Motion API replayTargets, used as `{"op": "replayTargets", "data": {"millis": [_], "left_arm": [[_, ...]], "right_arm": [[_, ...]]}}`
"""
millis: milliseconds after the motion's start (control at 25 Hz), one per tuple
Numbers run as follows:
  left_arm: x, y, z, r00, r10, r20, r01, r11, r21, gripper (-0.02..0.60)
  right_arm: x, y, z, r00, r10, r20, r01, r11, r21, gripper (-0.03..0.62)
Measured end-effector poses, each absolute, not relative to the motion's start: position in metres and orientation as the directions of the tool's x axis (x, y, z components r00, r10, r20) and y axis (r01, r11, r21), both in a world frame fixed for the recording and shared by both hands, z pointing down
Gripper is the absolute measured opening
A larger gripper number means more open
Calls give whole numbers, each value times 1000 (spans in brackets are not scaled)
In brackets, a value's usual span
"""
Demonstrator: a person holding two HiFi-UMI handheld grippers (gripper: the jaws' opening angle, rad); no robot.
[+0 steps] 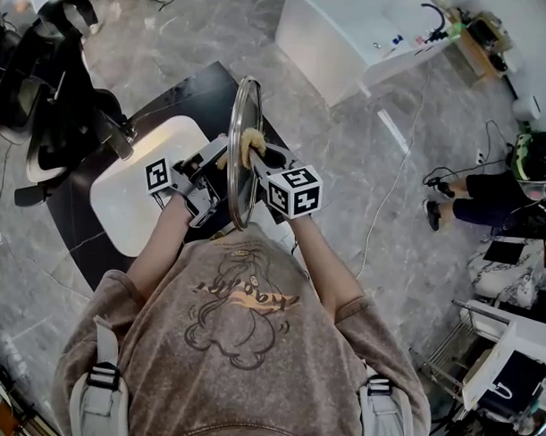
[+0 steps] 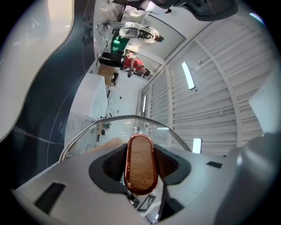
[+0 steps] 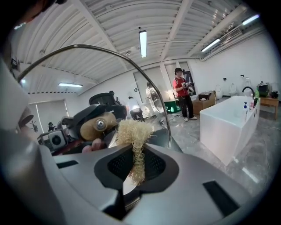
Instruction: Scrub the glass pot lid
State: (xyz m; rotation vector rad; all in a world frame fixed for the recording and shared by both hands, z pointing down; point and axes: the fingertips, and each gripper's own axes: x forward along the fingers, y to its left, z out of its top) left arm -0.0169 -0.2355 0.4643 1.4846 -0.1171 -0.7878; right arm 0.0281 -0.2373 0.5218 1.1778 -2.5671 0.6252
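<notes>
**Lid scrubbed in mid-air, hanging from one grip**

Holding the glass pot lid (image 1: 244, 122) upright on its edge, above the white desk (image 1: 121, 218) and just ahead of the chest, with nothing beneath it. Clamping the lid's wooden knob (image 2: 140, 154) in the left hand-held gripper (image 2: 139, 166), jaws partway apart and pressed on the knob's two flanks. Pinching a straw-coloured scrubber (image 3: 133, 132) in the right hand-held gripper (image 3: 137, 166), jaws nearly together on a thin neck of fibre, the bushy end against the glass on the face away from the knob.

Most likely to fail at the knob. Carrying the whole lid by that single grip means a hard sideways shove from the scrubber could swing the lid round the knob or work it loose, and drop it onto the desk or the stone floor (image 1: 373, 171), probably breaking the glass. Could also lose the scrubber, since dragging it across the glass by so slim a tuft may pull it out. Flattening the tuft might bring the bare jaw tips onto the glass.

Reaching forward with the left forearm (image 1: 160, 244) and right forearm (image 1: 321, 259) close together, elbows in. Tipping the left tool upward, judging by the ceiling filling its view, and the right tool roughly level toward the lid's middle.
</notes>
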Motion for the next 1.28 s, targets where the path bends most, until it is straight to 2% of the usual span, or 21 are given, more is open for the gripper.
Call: {"op": "replayTargets", "data": {"millis": [240,680,1280], "left_arm": [[-19,-237,467,748,-546,-378,384,-108,917,179],[-21,-240,470,741,-559,-371,381,-105,919,179],[-16,-231,481,759,-547,-354,382,-66,922,179]], "right_arm": [[18,-212,517,-683,-608,405,-727,621,-293,48],[4,-175,476,-755,-560,342,-653,690,-313,48],[-1,-179,392,-791,-588,167,-610,741,-282,48]]}}
